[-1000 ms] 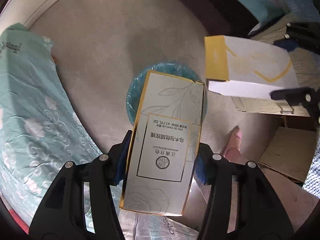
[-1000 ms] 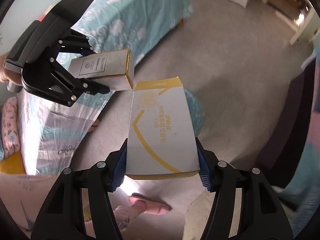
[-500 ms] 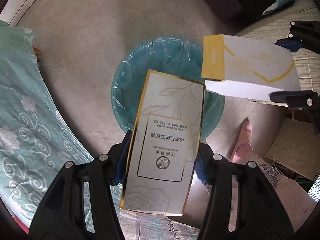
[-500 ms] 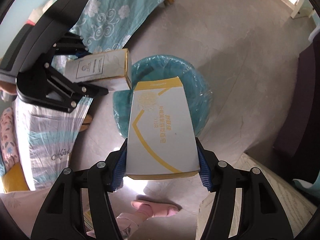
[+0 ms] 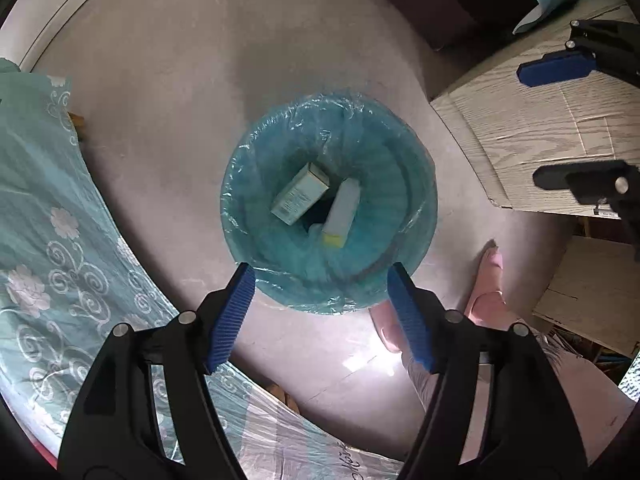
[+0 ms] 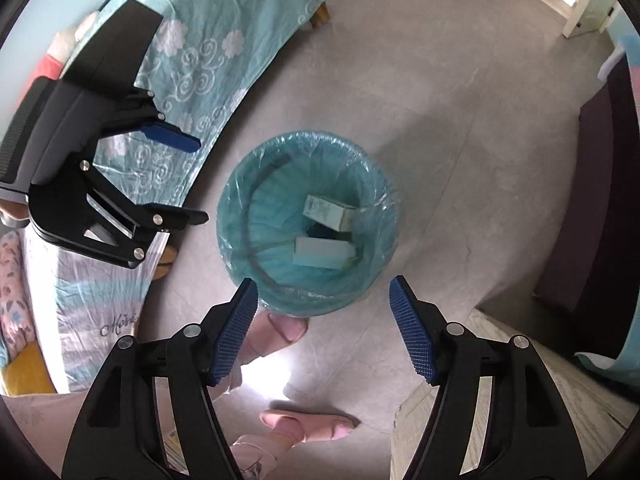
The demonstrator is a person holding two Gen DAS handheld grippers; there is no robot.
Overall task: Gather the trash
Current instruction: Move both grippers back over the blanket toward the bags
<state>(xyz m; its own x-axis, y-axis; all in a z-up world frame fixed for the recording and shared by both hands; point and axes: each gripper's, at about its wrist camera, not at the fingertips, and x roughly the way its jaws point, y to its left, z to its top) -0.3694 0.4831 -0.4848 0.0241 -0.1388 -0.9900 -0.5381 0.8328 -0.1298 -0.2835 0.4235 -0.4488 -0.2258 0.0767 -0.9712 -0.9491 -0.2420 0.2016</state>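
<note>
A round bin with a teal plastic liner [image 5: 248,184] stands on the floor below both grippers; it also shows in the right wrist view [image 6: 236,200]. Two cartons lie inside it: a gold-trimmed perfume box [image 5: 300,194] [image 6: 326,212] and a white box with a yellow end [image 5: 341,212] [image 6: 322,252]. My left gripper [image 5: 322,280] is open and empty above the bin's near rim. My right gripper [image 6: 324,292] is open and empty too, also above the rim. Each gripper shows in the other's view, the right one [image 5: 560,120] and the left one [image 6: 188,176].
A bed with a teal floral cover [image 5: 36,240] [image 6: 224,32] runs along one side. A wood-grain table top [image 5: 540,120] and cardboard boxes [image 5: 592,288] are at the right. The person's pink slippers [image 5: 486,284] [image 6: 312,424] stand beside the bin. A dark sofa [image 6: 600,200] is further off.
Both grippers opened and let go of their boxes, which dropped into the bin. The bin now sits nearer the middle of both views.
</note>
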